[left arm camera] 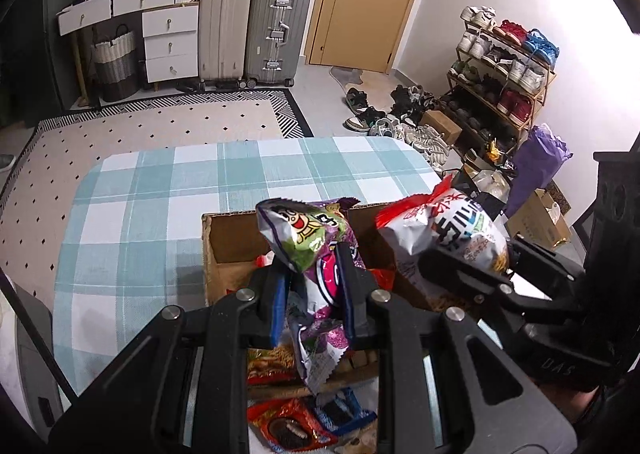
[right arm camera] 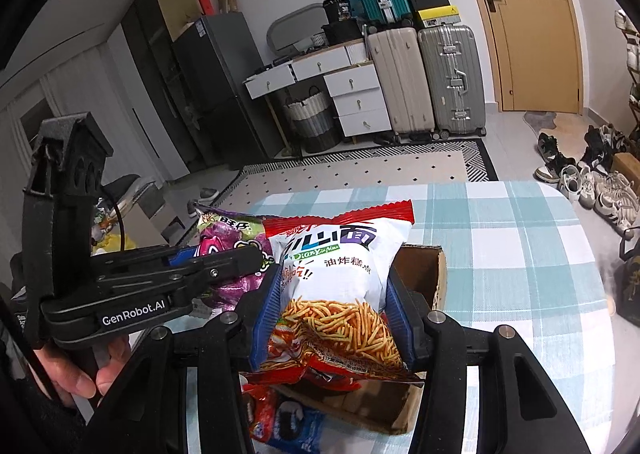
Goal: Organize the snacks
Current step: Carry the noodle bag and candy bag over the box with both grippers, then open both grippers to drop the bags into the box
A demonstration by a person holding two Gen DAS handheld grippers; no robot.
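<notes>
Both packets are hanging above the cardboard box [left arm camera: 224, 242] standing near the tabletop's [left arm camera: 160, 190] near edge; the right gripper [right arm camera: 326, 314] is clamping the noodle-snack bag [right arm camera: 340, 274], the left gripper [left arm camera: 316, 294] is pinching the purple candy packet [left arm camera: 312, 238]; the slick film is likely slipping risk; the bags are crowding each other; loose packets [left arm camera: 296, 422] are lying below, beside the box.
</notes>
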